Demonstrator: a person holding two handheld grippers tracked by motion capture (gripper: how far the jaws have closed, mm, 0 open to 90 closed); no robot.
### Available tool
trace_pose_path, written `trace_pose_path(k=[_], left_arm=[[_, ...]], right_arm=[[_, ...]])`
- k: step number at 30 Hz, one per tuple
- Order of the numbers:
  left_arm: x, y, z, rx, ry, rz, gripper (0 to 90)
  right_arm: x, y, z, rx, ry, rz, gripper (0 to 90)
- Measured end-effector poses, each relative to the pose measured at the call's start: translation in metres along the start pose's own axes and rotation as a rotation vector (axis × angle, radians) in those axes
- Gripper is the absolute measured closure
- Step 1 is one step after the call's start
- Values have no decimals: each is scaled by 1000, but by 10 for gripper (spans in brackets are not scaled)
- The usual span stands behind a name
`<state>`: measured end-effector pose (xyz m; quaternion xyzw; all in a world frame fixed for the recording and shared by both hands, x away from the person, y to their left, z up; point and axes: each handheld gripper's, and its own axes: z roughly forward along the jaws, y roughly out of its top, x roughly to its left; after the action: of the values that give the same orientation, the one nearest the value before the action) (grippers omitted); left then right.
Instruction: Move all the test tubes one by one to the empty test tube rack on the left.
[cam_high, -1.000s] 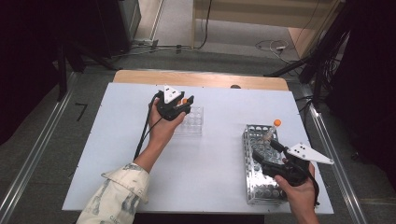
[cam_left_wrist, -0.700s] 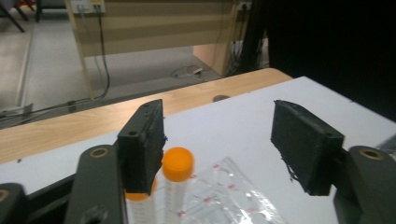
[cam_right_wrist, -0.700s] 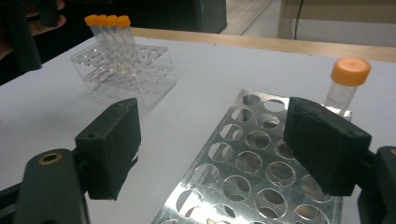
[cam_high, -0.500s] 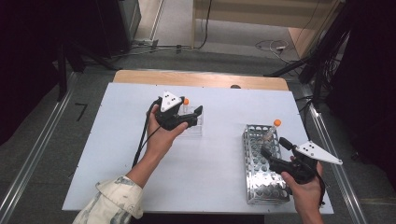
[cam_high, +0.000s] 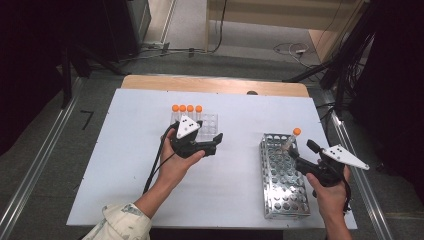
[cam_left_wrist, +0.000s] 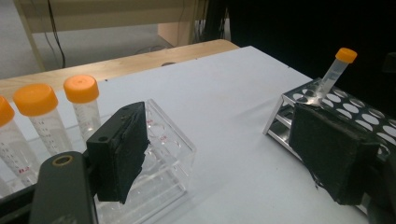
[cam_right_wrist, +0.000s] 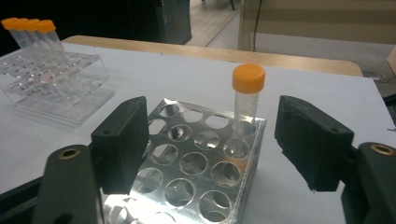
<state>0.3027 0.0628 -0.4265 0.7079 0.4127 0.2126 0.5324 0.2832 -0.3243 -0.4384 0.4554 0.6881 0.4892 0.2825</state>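
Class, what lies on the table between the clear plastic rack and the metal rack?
Nothing: bare white table separates clear plastic rack from metal rack, per the high view.

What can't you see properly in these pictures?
- Clear rack: left gripper view, near end hidden behind a black jaw.
- Tube markings: left gripper view, too small to read.
- Metal rack: right gripper view, cut off by the bottom edge.
- Lone tube: high view, its bottom hidden inside the rack.
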Motion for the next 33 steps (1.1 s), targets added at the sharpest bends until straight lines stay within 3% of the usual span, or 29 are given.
trace_pose_path(k=[9, 16, 29, 33], left_arm=[[-5, -7, -2, 3, -9, 1, 193], [-8, -8, -2, 7, -15, -7, 166], [-8, -9, -1, 9, -19, -16, 163], [-9, -9, -1, 7, -24, -20, 163]], right_arm=[[-16, -6, 25, 16, -24, -9, 360], [-25, -7, 40, 14, -11, 2, 514], [-30, -9, 51, 27, 5, -23, 714], [-30, -7, 50, 17, 3, -25, 719]])
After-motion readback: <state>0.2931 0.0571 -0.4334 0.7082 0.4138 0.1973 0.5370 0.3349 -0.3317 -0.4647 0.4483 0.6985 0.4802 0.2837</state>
